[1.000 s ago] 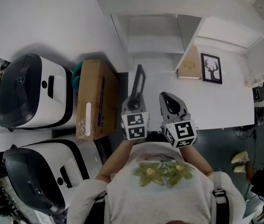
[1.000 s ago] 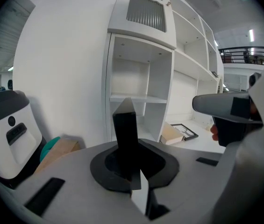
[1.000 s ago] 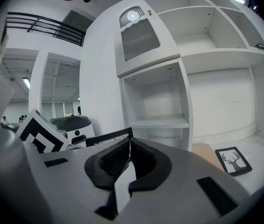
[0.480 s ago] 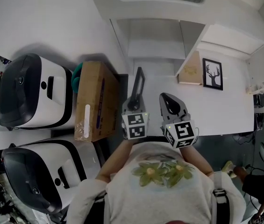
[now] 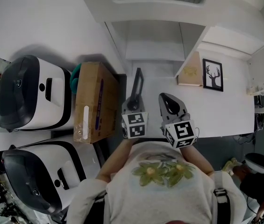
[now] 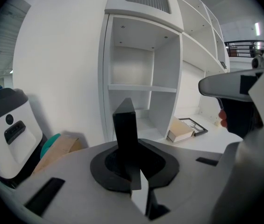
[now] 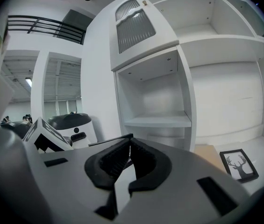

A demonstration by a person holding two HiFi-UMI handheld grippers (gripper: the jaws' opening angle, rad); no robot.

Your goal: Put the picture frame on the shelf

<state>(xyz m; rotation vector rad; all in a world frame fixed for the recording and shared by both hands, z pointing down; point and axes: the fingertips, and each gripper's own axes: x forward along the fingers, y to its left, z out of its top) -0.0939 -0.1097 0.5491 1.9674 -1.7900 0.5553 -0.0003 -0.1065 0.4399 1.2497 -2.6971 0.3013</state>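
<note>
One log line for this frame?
phase: before pickup | left gripper: shut, empty | right gripper: shut, empty | picture frame: on table, untouched

The head view looks steeply down from above the person onto the shelf (image 5: 153,31). The left gripper view and the right gripper view face that shelf from nearer, side by side. All three share the shelf and, to its right, the picture frame (image 5: 212,75).
</note>
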